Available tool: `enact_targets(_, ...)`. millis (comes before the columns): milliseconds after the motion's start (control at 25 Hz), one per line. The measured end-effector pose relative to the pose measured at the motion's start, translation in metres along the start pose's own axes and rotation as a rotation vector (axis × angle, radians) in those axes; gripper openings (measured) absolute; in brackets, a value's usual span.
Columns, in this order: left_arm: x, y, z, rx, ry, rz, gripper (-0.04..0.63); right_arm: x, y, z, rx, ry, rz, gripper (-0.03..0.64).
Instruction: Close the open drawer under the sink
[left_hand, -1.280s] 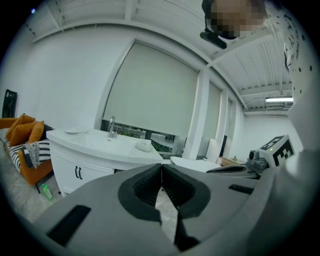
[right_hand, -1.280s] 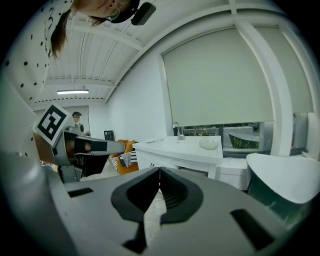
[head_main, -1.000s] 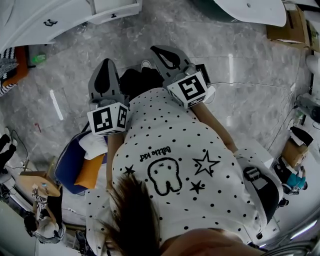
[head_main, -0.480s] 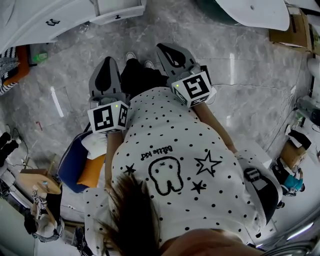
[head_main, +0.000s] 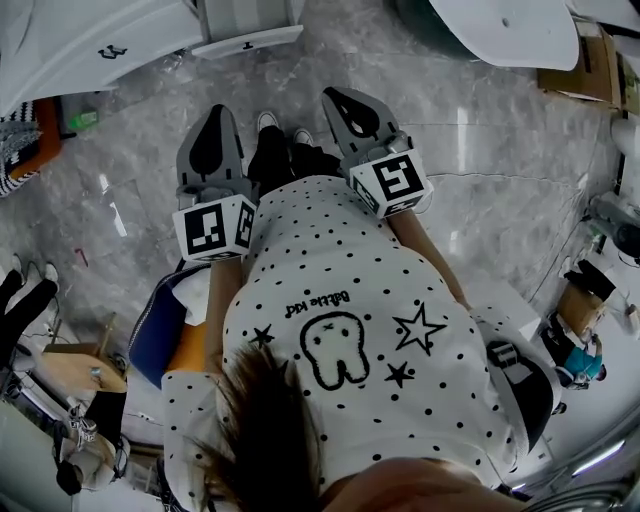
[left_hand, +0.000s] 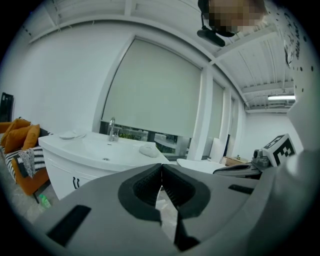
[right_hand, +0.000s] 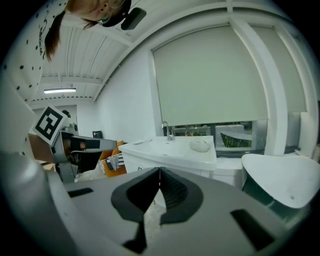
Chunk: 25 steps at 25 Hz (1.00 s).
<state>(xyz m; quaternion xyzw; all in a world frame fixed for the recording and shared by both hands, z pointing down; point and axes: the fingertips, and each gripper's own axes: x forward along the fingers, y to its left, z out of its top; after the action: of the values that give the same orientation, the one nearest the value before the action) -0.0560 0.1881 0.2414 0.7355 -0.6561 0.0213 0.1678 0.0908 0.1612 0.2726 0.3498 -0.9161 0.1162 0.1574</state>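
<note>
Left jaws: the grey left gripper (left_hand: 161, 166) is clenched, its black ribbed pads (left_hand: 145, 188) meeting tip to tip
Right jaws: the grey right gripper (right_hand: 159, 170) is clenched the same way, pad against pad
Past the left jaws: a white vanity cabinet with a moulded basin (left_hand: 100, 152), well apart from the tips, with a chrome tap (left_hand: 113, 129) at its back edge
Past the right jaws: the same cabinet, just above the tips, and a white rounded tub (right_hand: 282, 185) to the right
Drawer: only the head view shows the white pulled-out drawer (head_main: 247, 38), which juts from the cabinet front, ahead of both grippers and apart from them
Head view only: both grippers side by side over the grey marbled floor (head_main: 500, 190), held out by a person in a white dotted shirt (head_main: 340, 270)
Left gripper view only: orange cushions (left_hand: 20, 135) far left of the jaws
</note>
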Motion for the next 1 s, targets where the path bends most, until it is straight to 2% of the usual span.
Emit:
enact_targets(640, 0.021, 0.055, 0.01, -0.01, 0.013, -0.061, 0.006, 0.054, 0.017, 0.017, 0.001, -0.024, -0.043, 0.014)
enact_targets(1000, 0.035, 0.046, 0.002, -0.051, 0.053, -0.083, 0.006, 0.051, 0.001, 0.014, 0.015, -0.004, -0.061, 0.014)
